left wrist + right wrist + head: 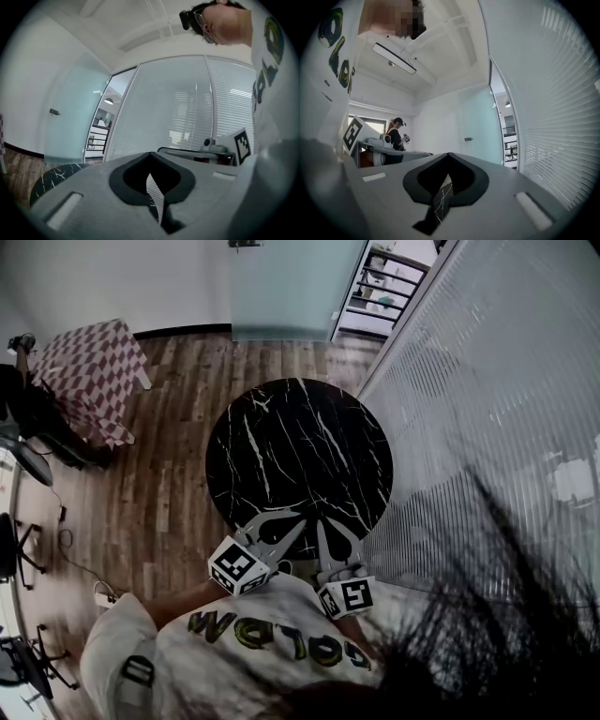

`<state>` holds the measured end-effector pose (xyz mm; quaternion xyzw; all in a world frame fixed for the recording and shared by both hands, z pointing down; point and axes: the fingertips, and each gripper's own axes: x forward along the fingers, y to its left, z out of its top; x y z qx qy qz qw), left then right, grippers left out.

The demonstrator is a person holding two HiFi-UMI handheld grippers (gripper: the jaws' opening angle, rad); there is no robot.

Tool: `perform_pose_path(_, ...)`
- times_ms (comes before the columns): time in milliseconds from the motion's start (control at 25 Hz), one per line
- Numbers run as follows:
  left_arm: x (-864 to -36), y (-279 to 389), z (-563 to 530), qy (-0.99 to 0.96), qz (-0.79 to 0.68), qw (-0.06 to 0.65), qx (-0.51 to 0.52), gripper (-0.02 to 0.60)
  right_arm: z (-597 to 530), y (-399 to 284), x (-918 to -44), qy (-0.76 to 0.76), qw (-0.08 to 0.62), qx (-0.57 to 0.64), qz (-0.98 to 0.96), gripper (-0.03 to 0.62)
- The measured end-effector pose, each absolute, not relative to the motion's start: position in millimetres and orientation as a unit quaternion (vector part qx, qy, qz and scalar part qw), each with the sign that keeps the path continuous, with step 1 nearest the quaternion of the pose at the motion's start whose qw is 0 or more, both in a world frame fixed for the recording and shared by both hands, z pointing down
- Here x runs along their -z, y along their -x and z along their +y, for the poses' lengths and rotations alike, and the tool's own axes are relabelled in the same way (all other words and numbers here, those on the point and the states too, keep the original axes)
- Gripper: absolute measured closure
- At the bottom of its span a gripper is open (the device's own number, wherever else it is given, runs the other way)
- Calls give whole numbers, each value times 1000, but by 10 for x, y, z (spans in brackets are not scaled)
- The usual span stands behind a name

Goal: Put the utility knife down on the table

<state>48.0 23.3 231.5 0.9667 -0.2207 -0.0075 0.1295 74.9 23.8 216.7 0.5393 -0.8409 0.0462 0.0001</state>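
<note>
Jaws first: on the left gripper (151, 174) they are pressed together with only a thin slit between them and nothing in it. On the right gripper (447, 174) it is the same story, closed on nothing, with a sliver of veined marble showing through the gap. Both tools point out level, side by side, held close to the person's chest at the near rim of the round black marble counter (300, 446).

And the utility knife? It shows in no view. Not in either set of jaws, and not on the part of the marble that the head view shows. The near edge sits under the grippers and the person's shirt (272, 634), so the knife may lie there unseen; that is the one spot I cannot check.

My read is that no knife is in hand at this moment, so there is nothing to release. If a put-down is to be done well here, the knife should come down flat, well in from the rim, blade end away from the body. The jaws should part only once it rests on the stone. Polished marble is slick, so a drop or a nudge could send it skating toward the edge.
</note>
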Motion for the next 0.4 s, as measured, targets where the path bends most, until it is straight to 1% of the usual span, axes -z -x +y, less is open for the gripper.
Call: perform_pose_path(400, -2325, -577, 193, -965, -228, 131, 5, 580, 225, -868, -2151, -541, -7, -46, -840, 592)
